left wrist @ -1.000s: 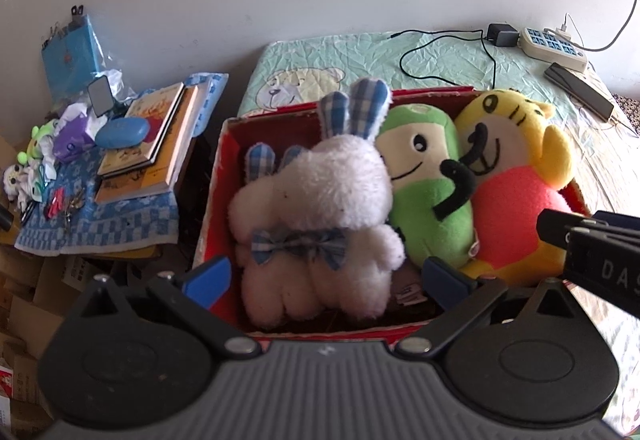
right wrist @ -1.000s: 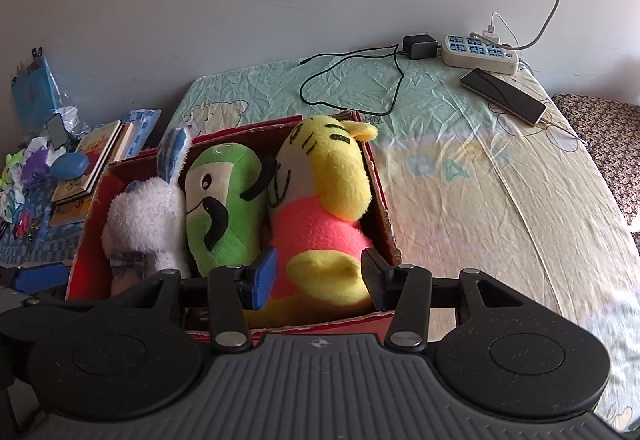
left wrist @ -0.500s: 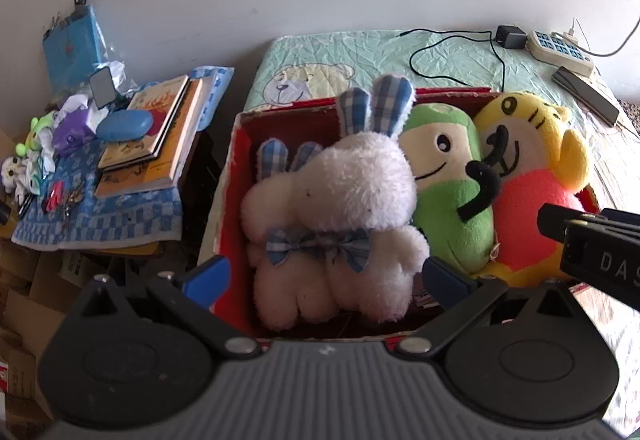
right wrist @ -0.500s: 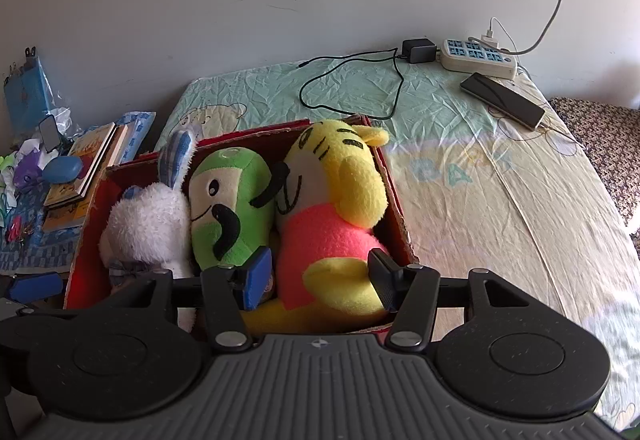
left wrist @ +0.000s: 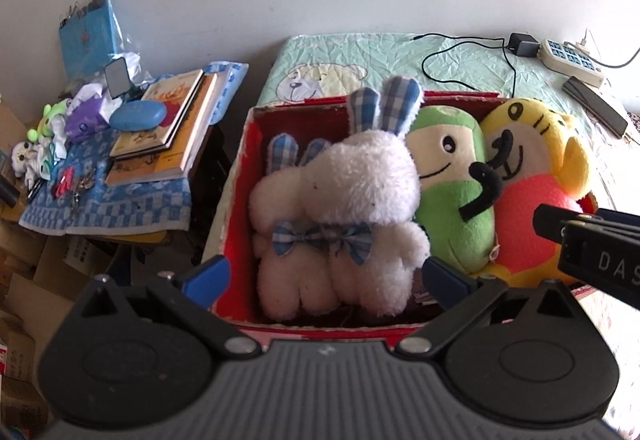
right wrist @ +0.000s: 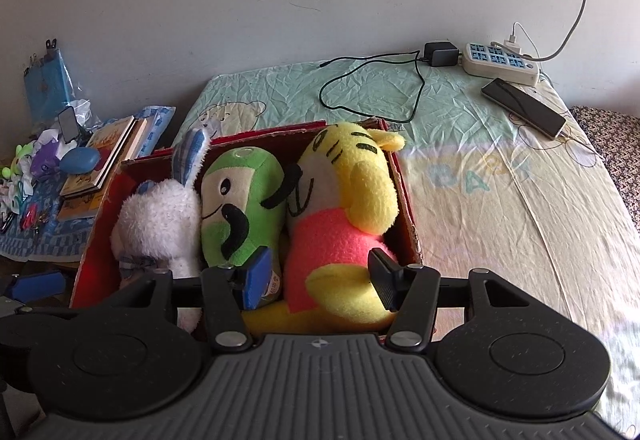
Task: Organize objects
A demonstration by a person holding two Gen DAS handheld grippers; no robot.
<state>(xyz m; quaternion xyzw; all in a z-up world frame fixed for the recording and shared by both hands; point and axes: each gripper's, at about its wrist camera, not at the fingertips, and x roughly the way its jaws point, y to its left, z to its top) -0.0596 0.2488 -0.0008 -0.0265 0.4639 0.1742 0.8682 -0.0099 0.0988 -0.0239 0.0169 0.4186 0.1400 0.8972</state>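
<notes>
A red cardboard box on the bed holds three plush toys side by side: a white rabbit, a green toy and a yellow and pink tiger. My left gripper is open and empty, its fingers wide apart at the box's near edge in front of the rabbit. My right gripper is open and empty, its fingers either side of the tiger's lower body without pressing it. It also shows at the right of the left wrist view.
A side table at the left holds books, a blue case and small clutter. On the bed sheet lie a power strip, a black cable and a phone.
Both grippers have pulled back and up a little from the box. The toys now sit lower and further off in both views. Nothing was grasped or released.
</notes>
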